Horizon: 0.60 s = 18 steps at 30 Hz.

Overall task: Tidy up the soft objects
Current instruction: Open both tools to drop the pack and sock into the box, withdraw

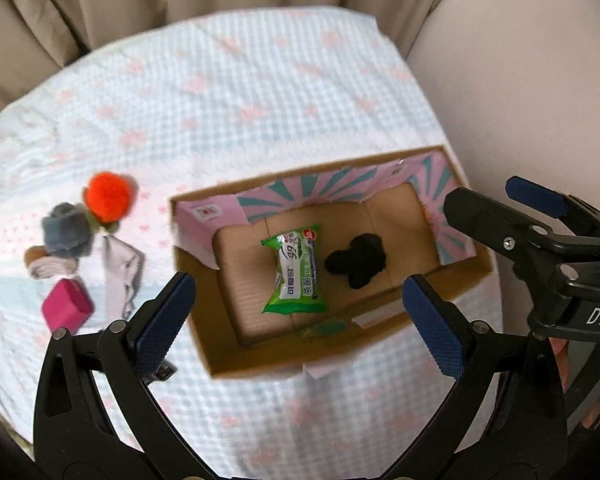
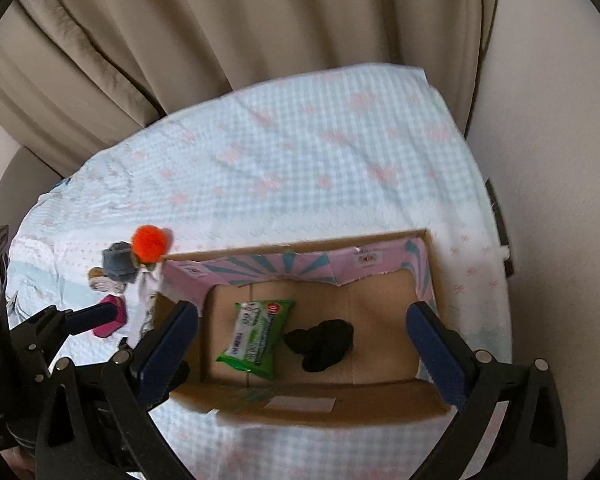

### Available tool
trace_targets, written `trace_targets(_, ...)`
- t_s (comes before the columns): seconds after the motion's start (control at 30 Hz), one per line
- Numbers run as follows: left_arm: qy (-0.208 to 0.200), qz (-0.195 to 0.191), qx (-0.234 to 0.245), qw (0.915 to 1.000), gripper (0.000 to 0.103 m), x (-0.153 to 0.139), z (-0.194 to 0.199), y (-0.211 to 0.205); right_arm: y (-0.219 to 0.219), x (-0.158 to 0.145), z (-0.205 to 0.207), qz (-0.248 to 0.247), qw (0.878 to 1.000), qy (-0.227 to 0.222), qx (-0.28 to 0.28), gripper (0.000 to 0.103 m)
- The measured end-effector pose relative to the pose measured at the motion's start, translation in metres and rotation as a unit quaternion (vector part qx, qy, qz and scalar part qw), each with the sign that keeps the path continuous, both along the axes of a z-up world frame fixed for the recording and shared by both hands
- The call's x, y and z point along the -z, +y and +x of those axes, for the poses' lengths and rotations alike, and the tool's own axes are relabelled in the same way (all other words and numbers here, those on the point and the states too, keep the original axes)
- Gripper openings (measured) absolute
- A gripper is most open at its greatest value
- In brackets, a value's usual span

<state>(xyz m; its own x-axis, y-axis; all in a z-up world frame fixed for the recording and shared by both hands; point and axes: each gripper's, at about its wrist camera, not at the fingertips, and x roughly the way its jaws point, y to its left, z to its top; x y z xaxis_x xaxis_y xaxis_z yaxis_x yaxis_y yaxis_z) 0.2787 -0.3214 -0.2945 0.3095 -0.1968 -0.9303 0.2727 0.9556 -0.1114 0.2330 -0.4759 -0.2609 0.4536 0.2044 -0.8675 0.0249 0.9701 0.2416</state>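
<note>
Both tools are released and empty: left tool (image 1: 298, 322) and right tool (image 2: 302, 350) are held above the cardboard box (image 1: 384, 346), so drops land inside. Wipes pack (image 1: 296, 274) and black cloth (image 1: 358, 260) are already boxed. Orange pompom (image 1: 108, 196), grey piece (image 1: 66, 234), pink block (image 1: 66, 308) and pale cloth (image 1: 122, 268), possibly a sock, are left clustered on the table (image 1: 260, 112) beside the box, within left-tool reach.

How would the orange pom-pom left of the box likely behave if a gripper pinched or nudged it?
The orange pom-pom looks fuzzy and round, so it would probably squash under the pads and feel very light. Being ball-shaped on the tablecloth, it may roll if nudged, though the grey plush piece touching it and the textured cloth would likely check that. Both grippers are open and empty.
</note>
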Motion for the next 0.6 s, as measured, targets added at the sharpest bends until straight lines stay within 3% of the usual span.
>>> trace_targets(0.27,-0.065,-0.024,-0.019,0.9974,0.103,-0.075,-0.054,0.039,0.026,-0.084,-0.049,-0.005,0.997,-0.075,-0.010,0.103)
trace_targets(0.6,-0.140,-0.028,-0.060,0.9879,0.103,-0.149,-0.129,0.127,0.080,-0.155,-0.112,-0.013,0.989,-0.145,-0.020,0.103)
